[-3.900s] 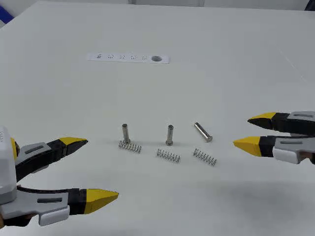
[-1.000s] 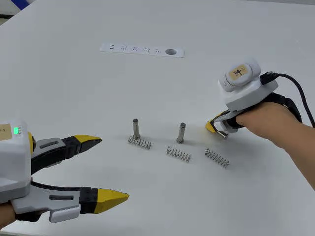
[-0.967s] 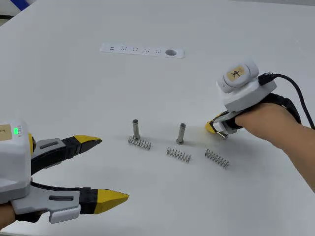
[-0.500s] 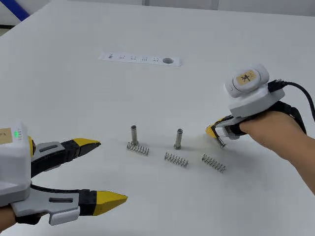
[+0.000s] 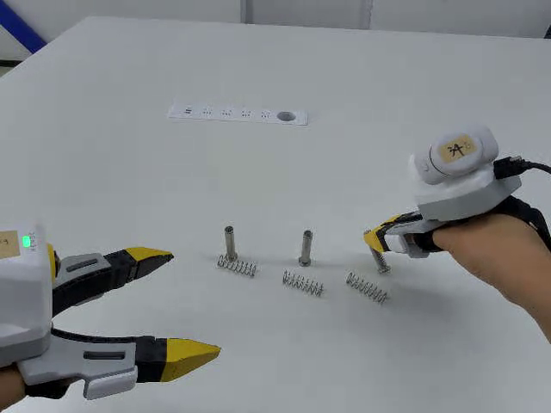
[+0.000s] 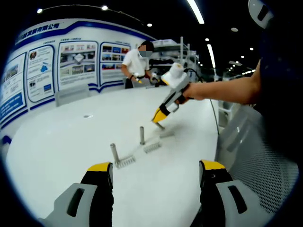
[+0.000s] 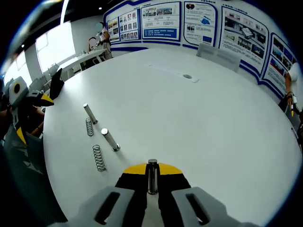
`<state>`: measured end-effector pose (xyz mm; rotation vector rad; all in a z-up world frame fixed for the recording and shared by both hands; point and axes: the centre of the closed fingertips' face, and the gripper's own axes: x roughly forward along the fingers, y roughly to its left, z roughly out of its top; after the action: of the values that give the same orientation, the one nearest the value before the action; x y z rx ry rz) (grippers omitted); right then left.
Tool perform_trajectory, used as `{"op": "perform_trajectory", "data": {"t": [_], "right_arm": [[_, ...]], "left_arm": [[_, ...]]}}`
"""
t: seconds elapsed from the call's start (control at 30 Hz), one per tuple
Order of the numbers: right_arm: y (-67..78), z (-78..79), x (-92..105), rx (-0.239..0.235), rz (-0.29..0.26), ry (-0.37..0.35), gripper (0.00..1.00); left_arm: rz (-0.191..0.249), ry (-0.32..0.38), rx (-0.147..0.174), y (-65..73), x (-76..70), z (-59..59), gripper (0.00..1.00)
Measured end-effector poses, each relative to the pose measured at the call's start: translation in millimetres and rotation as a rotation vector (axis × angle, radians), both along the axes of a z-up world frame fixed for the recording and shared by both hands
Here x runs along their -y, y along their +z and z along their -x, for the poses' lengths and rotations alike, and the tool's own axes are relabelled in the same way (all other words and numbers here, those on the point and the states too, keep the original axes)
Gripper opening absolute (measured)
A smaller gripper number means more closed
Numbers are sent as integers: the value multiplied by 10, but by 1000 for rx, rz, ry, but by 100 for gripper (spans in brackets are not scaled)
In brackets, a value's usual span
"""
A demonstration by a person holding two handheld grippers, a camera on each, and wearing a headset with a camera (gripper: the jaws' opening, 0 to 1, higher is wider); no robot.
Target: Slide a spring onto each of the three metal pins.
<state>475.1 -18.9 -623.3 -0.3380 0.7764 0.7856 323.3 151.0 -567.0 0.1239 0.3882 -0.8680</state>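
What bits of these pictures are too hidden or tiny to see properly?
- The pin held by the right gripper: head view, the gripper covers its upper end.
- The wall posters: right gripper view, writing too small and blurred.
- The left gripper: head view, its body is cut off by the bottom edge.

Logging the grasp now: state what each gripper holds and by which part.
The right gripper is shut on a metal pin, its fingers clamping the shaft, one end poking out toward the table. The left gripper is open and holds nothing.
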Motion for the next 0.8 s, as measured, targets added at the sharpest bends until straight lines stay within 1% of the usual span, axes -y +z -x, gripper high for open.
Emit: {"op": "perform_trajectory", "data": {"t": [0.33, 0.8], "right_arm": [[41, 53, -13, 13, -12, 7, 8], [92, 154, 3, 27, -56, 14, 8]], "left_arm": [[-2, 7, 9, 31, -18, 10, 75], [-6, -3, 17, 72, 12, 25, 75]]}}
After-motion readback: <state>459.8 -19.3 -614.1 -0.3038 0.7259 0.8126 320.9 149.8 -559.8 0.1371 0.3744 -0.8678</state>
